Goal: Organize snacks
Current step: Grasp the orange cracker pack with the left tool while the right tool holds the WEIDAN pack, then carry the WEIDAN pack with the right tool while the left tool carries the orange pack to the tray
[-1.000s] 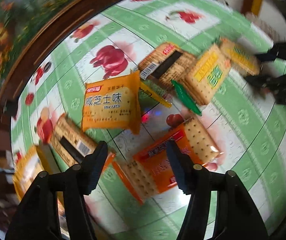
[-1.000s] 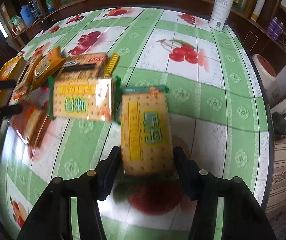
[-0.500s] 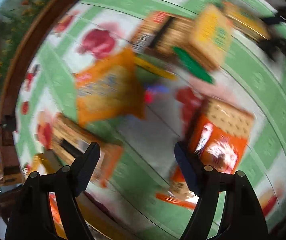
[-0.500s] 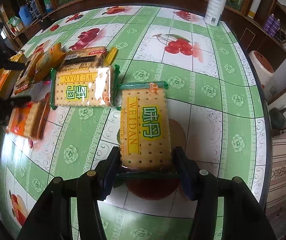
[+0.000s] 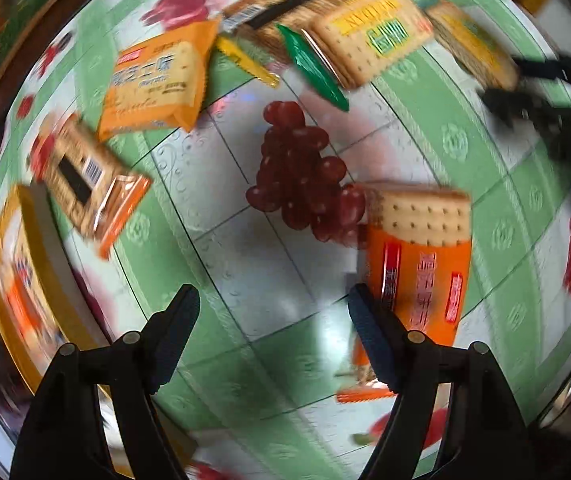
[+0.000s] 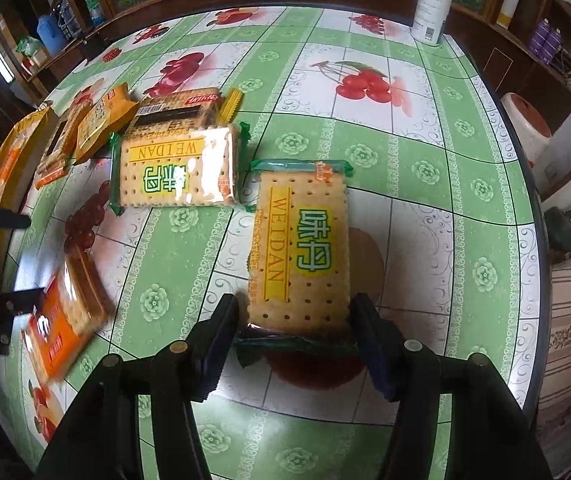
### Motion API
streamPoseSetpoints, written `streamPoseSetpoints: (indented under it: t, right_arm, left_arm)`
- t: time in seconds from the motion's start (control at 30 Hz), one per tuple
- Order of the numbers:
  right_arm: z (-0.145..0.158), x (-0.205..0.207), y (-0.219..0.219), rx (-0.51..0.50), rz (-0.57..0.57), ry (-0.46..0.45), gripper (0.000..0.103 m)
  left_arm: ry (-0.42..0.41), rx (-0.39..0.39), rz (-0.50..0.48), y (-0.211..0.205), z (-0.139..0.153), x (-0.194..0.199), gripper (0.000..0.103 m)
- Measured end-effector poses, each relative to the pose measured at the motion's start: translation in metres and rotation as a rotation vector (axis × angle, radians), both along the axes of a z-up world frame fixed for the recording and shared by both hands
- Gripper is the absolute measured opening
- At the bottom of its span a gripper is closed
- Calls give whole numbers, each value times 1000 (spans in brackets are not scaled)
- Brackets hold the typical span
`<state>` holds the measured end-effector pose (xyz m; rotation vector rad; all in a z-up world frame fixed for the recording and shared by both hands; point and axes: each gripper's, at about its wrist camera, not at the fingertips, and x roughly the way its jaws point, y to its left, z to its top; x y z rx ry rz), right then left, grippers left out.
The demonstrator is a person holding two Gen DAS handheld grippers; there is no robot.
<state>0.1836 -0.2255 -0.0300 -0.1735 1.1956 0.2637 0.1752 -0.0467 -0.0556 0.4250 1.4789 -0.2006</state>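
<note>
My right gripper [image 6: 294,334] is open, its fingers on either side of the near end of a yellow-green WEIDAN cracker pack [image 6: 300,246] lying flat on the table. A second WEIDAN pack [image 6: 177,172] lies to its left. My left gripper [image 5: 271,334] is open and empty above the tablecloth. An orange cracker pack [image 5: 417,264] lies just right of its right finger; it also shows in the right wrist view [image 6: 65,316]. The picture is blurred by motion.
An orange cheese-cracker bag [image 5: 157,80], two brown cracker packs [image 5: 85,176] [image 5: 281,4] and a yellow box [image 5: 17,280] lie on the left of the green fruit-print table [image 6: 425,168]. A white bottle [image 6: 433,0] stands at the far edge.
My left gripper has swung left off the orange pack, which now lies to its right. My right gripper has held its place around the WEIDAN pack.
</note>
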Motion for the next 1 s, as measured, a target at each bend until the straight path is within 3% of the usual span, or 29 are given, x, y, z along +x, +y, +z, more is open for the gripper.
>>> streamPoseSetpoints:
  t: [0.1, 0.3, 0.43, 0.47, 0.57, 0.77, 0.87, 1.0]
  right_arm:
    - [0, -1, 1, 1, 2, 1, 63]
    - [0, -1, 1, 1, 12, 3, 63]
    - [0, -1, 1, 0, 17, 3, 63]
    - [0, -1, 1, 1, 19, 4, 63]
    - [0, -1, 1, 1, 24, 5, 64]
    - [0, -1, 1, -1, 22, 11, 64]
    - [-1, -3, 3, -11, 30, 16, 70]
    - [-4, -9, 7, -28, 42, -1, 77]
  left_arm:
    - [-56, 23, 0, -12, 7, -10, 77]
    - [-82, -60, 88, -21, 23, -17, 77]
    - [-86, -230, 167, -24, 41, -27, 77]
    - [-79, -242, 153, -30, 40, -31, 77]
    - [-51, -208, 91, -48, 28, -37, 77]
    - [-2, -191, 73, -69, 6, -43, 77]
    - [-1, -149, 61, -76, -6, -45, 80]
    - [-38, -177, 84, -72, -5, -40, 81]
